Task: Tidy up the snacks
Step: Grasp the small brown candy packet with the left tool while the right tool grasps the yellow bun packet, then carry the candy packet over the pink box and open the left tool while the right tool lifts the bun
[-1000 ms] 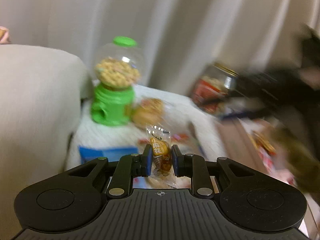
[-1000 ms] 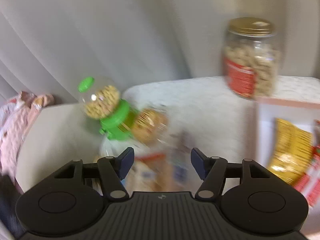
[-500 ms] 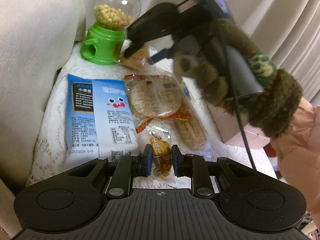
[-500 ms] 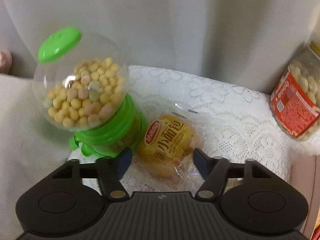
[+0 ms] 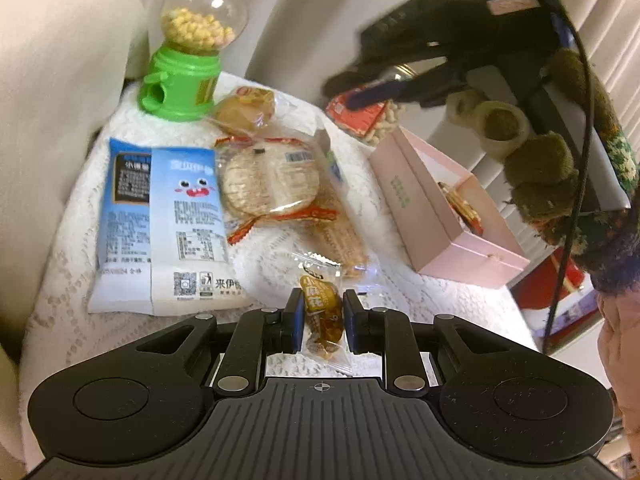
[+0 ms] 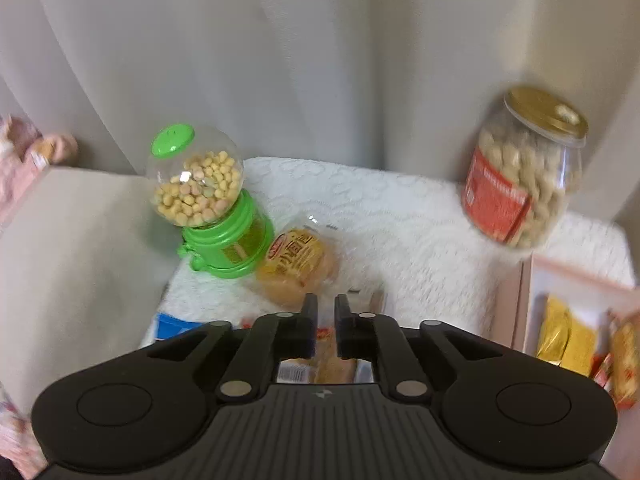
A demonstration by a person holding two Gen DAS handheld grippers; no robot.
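From the left wrist view, the left gripper point(image 5: 320, 316) is clamped tight on a small clear packet of brown twisted snack point(image 5: 322, 314), pads pressing both sides, the packet hanging just above the lace-covered bench point(image 5: 64, 280). Spread out ahead on the lace: a blue-and-white snack bag point(image 5: 164, 224) lying flat on the left, a rice cracker pack point(image 5: 272, 182) just beside it, overlapping a long clear-wrapped biscuit pack point(image 5: 340, 236) that runs toward the camera. Further back stands a green candy dispenser point(image 5: 188, 48) with a clear globe full of yellow balls, and a small bread bun in its wrapper point(image 5: 248, 110) lies right next to its base. To the right, an open pink box point(image 5: 432, 216) sits with some gold-wrapped items inside. Up high on the right, the right gripper point(image 5: 360, 98) is blurred, carried by a gloved hand point(image 5: 532, 152), hovering over a red-labelled jar point(image 5: 364, 116). Over to the right wrist view: the right gripper point(image 6: 326, 312) has its jaws closing, now only a narrow gap apart, and nothing between them — the bread bun point(image 6: 298, 272) lies just beyond the fingertips, untouched, against the green dispenser point(image 6: 216, 208). The peanut jar point(image 6: 520, 176) with its gold lid stands at the far right of the bench, and the pink box point(image 6: 520, 300) shows yellow packets point(image 6: 564, 336) inside.
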